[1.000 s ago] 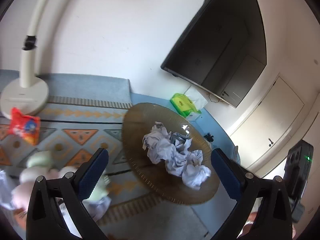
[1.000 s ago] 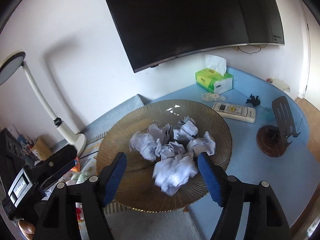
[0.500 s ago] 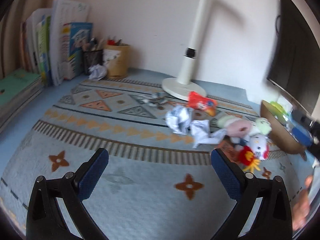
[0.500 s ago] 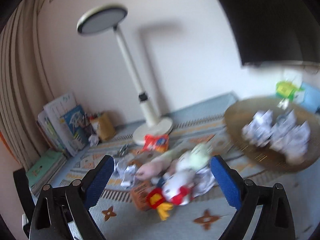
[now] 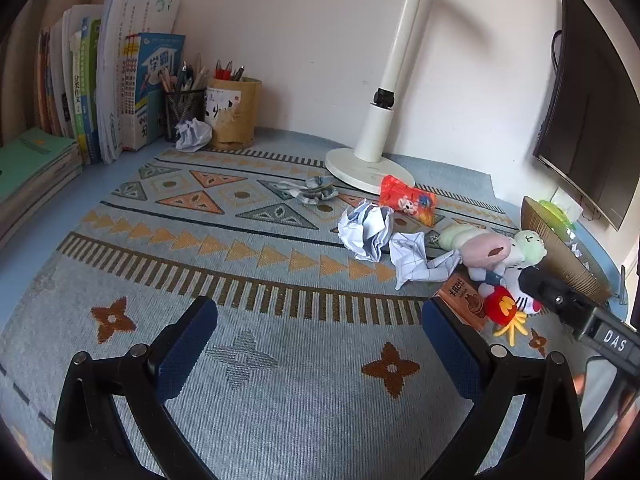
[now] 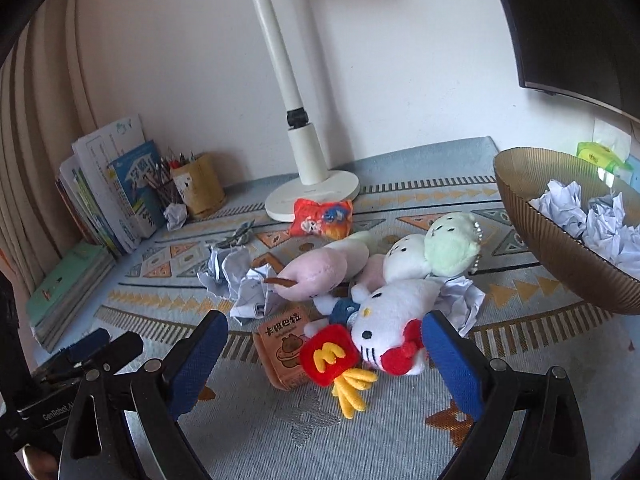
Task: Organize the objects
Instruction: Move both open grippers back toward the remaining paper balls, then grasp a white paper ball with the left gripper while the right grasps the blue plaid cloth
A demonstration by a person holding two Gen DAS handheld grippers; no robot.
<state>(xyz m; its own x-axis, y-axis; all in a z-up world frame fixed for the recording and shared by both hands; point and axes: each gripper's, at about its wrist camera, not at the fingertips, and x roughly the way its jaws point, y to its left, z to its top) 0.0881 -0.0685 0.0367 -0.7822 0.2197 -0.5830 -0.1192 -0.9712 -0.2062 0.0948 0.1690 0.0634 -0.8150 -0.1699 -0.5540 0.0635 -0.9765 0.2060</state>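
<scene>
I see both grippers, left (image 5: 320, 320) and right (image 6: 324, 344), spread wide and empty above the mat (image 5: 280, 380). Toys (image 6: 384, 320) lie beside the bowl (image 6: 560, 256). The fries toy (image 6: 330, 354) shows a yellow "M".

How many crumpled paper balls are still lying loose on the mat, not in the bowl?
3, maybe more hidden. One paper ball sits by the pencil cups, one in front of the lamp base, and one flatter piece beside it, partly under the plush toys.
</scene>
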